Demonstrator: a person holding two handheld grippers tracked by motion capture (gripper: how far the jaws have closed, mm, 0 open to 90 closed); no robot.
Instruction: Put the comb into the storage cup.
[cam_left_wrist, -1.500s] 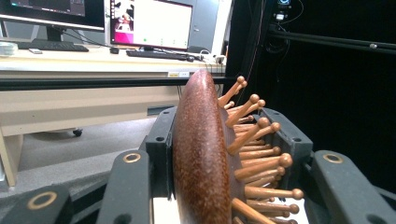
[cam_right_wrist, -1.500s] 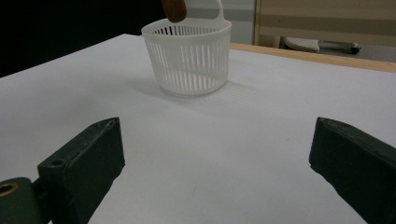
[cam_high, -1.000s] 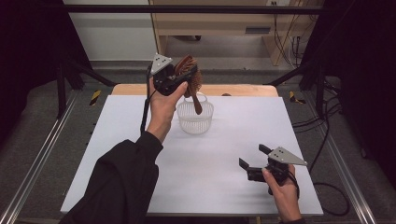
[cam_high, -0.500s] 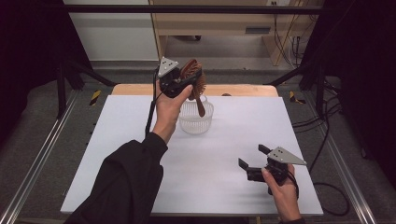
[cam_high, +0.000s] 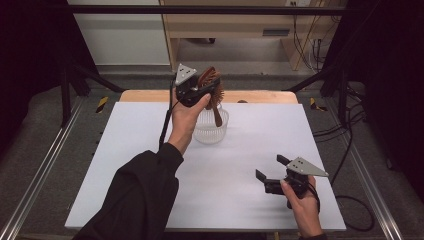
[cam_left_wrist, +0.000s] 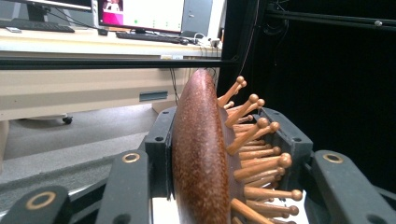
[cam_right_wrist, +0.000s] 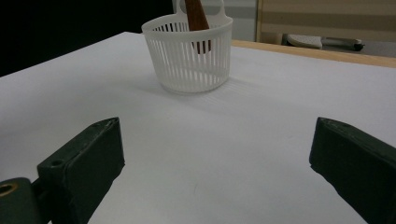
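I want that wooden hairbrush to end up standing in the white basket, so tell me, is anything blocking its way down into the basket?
Nothing visible blocks it. The left gripper holds the hairbrush by its head, and the handle tip already dips inside the white basket, which holds nothing else that I can see. The right gripper sits well off to the side, jaws open.

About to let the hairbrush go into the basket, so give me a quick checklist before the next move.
1. Left gripper clamped on the hairbrush head: ok.
2. Handle tip inside the white basket: ok.
3. Handle touching the basket's bottom: cannot tell.
4. Basket upright on the white table: ok.
5. Right gripper open, apart from the basket: ok.
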